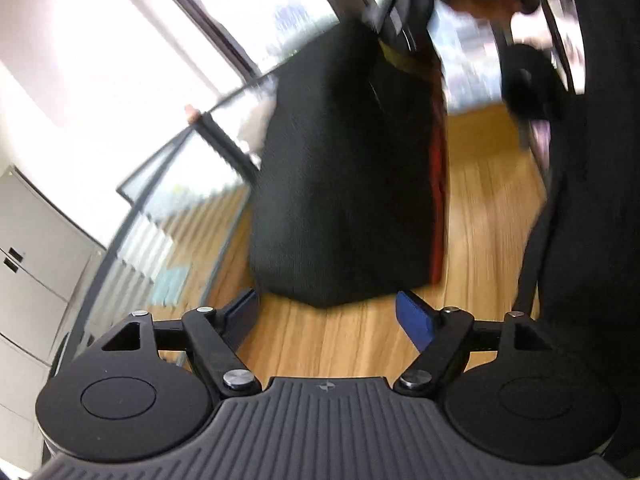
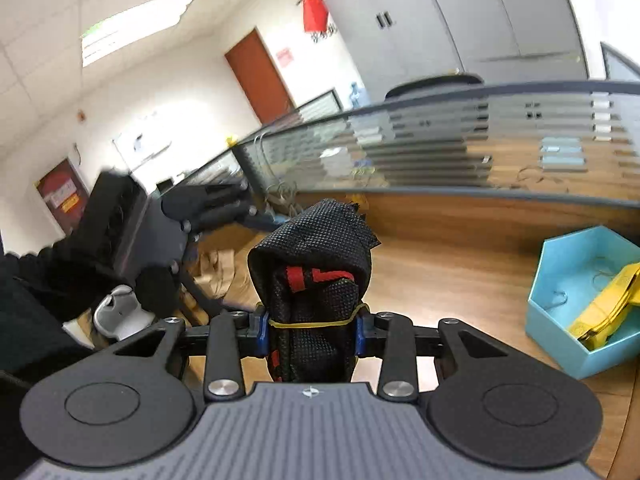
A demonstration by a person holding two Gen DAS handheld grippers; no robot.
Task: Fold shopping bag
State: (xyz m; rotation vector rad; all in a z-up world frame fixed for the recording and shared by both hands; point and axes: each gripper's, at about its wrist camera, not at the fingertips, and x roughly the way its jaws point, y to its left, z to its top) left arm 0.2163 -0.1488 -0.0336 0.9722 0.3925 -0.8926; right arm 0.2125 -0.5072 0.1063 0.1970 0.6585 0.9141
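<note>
Wood-grain counter (image 2: pixel 460 272) with a striped glass divider (image 2: pixel 480 140) behind it, grey cabinets (image 2: pixel 460 12) further back. My right gripper (image 2: pixel 310 330) has its jaws clamped on the rolled-up black shopping bag (image 2: pixel 312 264), rubber band (image 2: pixel 316 323) around it. Blue box (image 2: pixel 560 332) sits right of the bag. My left gripper (image 1: pixel 326 316) hangs open and empty; its view's mostly blurred.

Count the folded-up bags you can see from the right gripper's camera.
2. A black bag, rolled and bound with a rubber band, is clamped in the right gripper. A yellow bag lies in the blue box on the right. More may sit hidden beneath it.
</note>
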